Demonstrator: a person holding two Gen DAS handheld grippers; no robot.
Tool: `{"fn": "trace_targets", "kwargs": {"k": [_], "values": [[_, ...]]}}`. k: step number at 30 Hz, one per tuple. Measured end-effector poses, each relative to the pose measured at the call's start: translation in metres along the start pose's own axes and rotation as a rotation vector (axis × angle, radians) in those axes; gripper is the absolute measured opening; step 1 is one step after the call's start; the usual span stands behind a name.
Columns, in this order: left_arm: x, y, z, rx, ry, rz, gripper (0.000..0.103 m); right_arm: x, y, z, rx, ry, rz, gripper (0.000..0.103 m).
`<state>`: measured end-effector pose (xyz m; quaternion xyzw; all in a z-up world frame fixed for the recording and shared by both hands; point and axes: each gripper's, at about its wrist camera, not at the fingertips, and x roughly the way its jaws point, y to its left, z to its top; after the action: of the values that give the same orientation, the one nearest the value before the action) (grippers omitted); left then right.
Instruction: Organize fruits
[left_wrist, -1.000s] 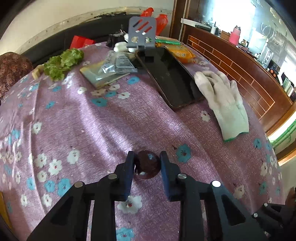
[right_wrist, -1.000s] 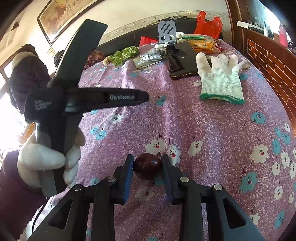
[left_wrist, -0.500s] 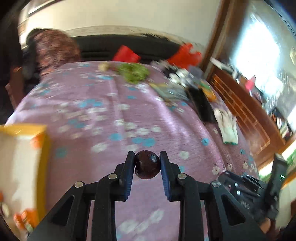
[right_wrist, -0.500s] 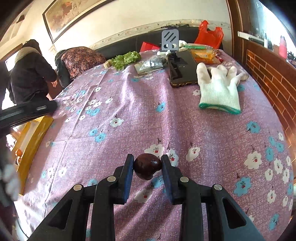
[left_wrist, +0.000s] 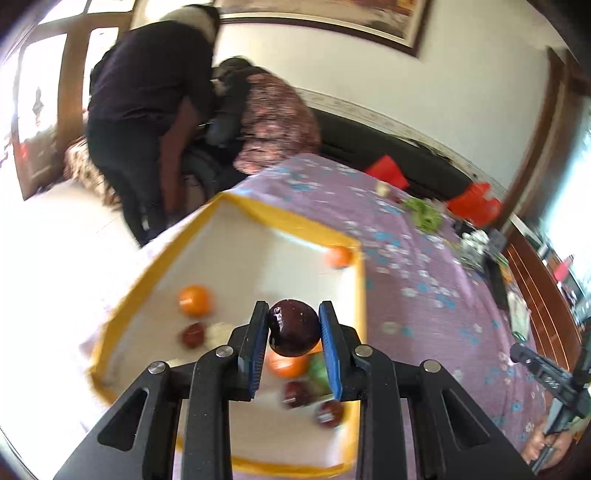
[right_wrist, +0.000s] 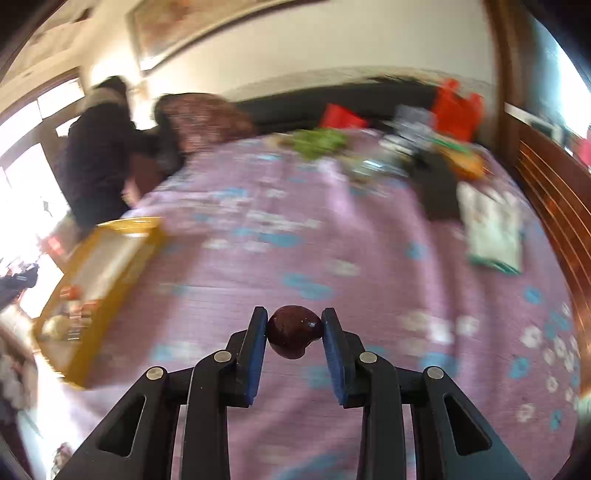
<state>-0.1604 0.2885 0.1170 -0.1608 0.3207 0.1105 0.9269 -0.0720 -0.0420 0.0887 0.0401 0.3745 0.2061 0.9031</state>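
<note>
Left claw (left_wrist: 293, 328) clamped on a dark red round plum (left_wrist: 293, 328), directly above the yellow-rimmed white tray (left_wrist: 356, 295) of fruit; right claw (right_wrist: 294, 330), gripping another dark plum (right_wrist: 293, 331), well off to the tray's right over purple-clothed surface (right_wrist: 332, 236).

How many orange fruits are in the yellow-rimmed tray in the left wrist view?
3: one orange fruit at the far corner, one near the left rim, one behind the held dark fruit. Others may be hidden.

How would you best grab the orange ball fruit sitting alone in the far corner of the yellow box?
Probably from straight above. The round orange fruit sits tight in the corner of the yellow-rimmed white box, so its walls block two sides. Close the pads across its widest middle, on the sides facing away from the walls; being round, it could slip if pinched higher.
</note>
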Motion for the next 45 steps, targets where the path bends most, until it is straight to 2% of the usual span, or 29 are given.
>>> {"fn": "trace_targets", "kwargs": {"k": [5, 10, 15, 20, 25, 26, 27, 29, 32, 33, 36, 41, 45], "values": [[-0.004, 0.040, -0.010, -0.060, 0.003, 0.031, 0.027, 0.019, 0.094, 0.012, -0.115, 0.032, 0.146, 0.033], [0.000, 0.059, -0.014, -0.081, 0.009, 0.070, 0.027, 0.052, 0.165, 0.014, -0.177, 0.095, 0.250, 0.033], [0.011, 0.074, -0.014, -0.086, 0.023, 0.113, 0.027, 0.087, 0.219, 0.007, -0.223, 0.185, 0.327, 0.034], [0.023, 0.084, -0.011, -0.063, 0.036, 0.142, 0.027, 0.112, 0.254, -0.014, -0.259, 0.257, 0.368, 0.034], [0.035, 0.091, -0.011, -0.072, 0.051, 0.154, 0.028, 0.122, 0.268, -0.031, -0.291, 0.296, 0.380, 0.034], [0.036, 0.091, -0.011, -0.075, 0.054, 0.157, 0.032, 0.123, 0.269, -0.033, -0.297, 0.303, 0.384, 0.034], [0.036, 0.091, -0.011, -0.079, 0.054, 0.160, 0.045, 0.123, 0.270, -0.036, -0.306, 0.301, 0.387, 0.034], [0.033, 0.091, -0.011, -0.084, 0.042, 0.173, 0.064, 0.120, 0.273, -0.038, -0.325, 0.289, 0.384, 0.034], [0.022, 0.086, -0.009, -0.072, 0.011, 0.193, 0.068, 0.111, 0.272, -0.039, -0.342, 0.258, 0.376, 0.036], [0.020, 0.084, -0.009, -0.070, 0.005, 0.205, 0.075, 0.107, 0.270, -0.039, -0.336, 0.248, 0.379, 0.042], [0.010, 0.077, -0.008, -0.059, -0.018, 0.230, 0.085, 0.096, 0.261, -0.038, -0.298, 0.211, 0.377, 0.055], [-0.003, 0.057, -0.009, -0.011, -0.037, 0.293, 0.090, 0.077, 0.239, -0.039, -0.220, 0.166, 0.364, 0.060], [-0.014, 0.040, -0.012, 0.020, -0.052, 0.290, 0.091, 0.067, 0.222, -0.038, -0.160, 0.149, 0.346, 0.062]]}}
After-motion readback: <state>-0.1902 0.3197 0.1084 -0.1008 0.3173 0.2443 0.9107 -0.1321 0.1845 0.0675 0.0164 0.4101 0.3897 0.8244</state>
